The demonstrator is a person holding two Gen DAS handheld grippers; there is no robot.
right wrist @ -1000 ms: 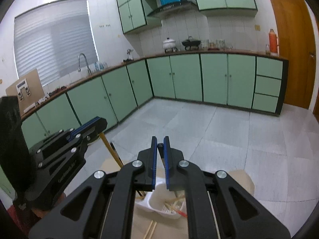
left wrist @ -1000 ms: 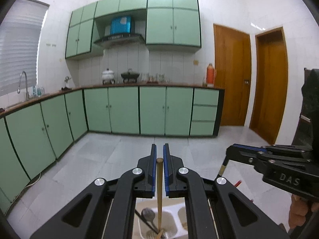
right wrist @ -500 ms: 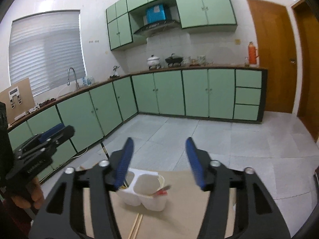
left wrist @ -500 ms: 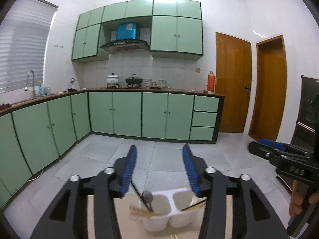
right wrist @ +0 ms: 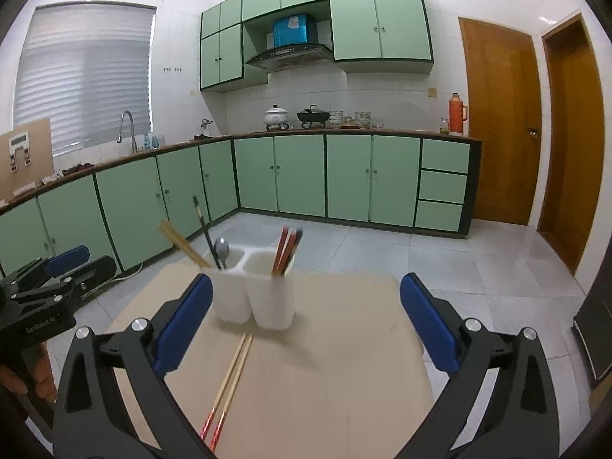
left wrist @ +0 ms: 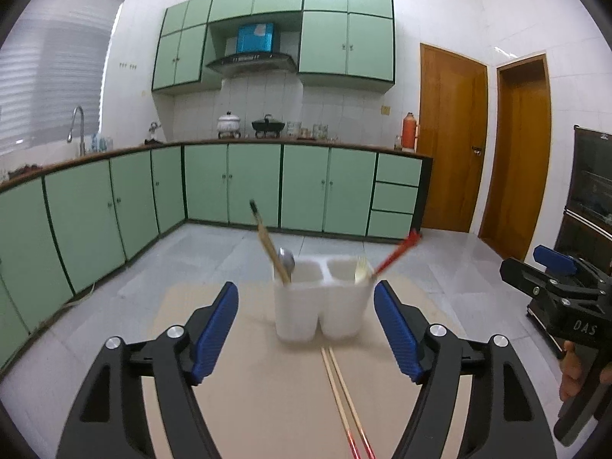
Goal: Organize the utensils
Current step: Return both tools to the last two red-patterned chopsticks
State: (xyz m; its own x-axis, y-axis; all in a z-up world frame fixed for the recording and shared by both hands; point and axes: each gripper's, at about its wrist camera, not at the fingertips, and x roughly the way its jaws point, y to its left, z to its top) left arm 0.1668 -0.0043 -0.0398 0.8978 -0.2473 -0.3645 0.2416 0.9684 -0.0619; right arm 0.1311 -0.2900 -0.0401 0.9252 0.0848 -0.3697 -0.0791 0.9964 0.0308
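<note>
A white two-compartment utensil holder (left wrist: 319, 302) (right wrist: 254, 290) stands on a tan table (left wrist: 267, 394) (right wrist: 344, 363). Its left compartment holds wooden chopsticks (left wrist: 267, 244) (right wrist: 181, 244), a metal spoon (left wrist: 287, 262) (right wrist: 222, 250) and a dark utensil. Its right compartment holds red-tipped chopsticks (left wrist: 396, 252) (right wrist: 287, 248) and a pale fork (left wrist: 360, 269). A loose pair of chopsticks (left wrist: 342, 394) (right wrist: 229, 378) lies on the table in front of the holder. My left gripper (left wrist: 306, 329) is open and empty, short of the holder. My right gripper (right wrist: 306, 325) is open and empty, also short of it.
Green base cabinets (left wrist: 248, 187) run along the back and left walls under a counter with pots. Two wooden doors (left wrist: 453, 141) are at the right. A dark appliance (left wrist: 589, 199) stands at the far right. The tiled floor lies beyond the table.
Both grippers opened and let go of their chopsticks, which now stand in the holder. Both grippers drew back and lower, so the holder and the loose pair came into view.
</note>
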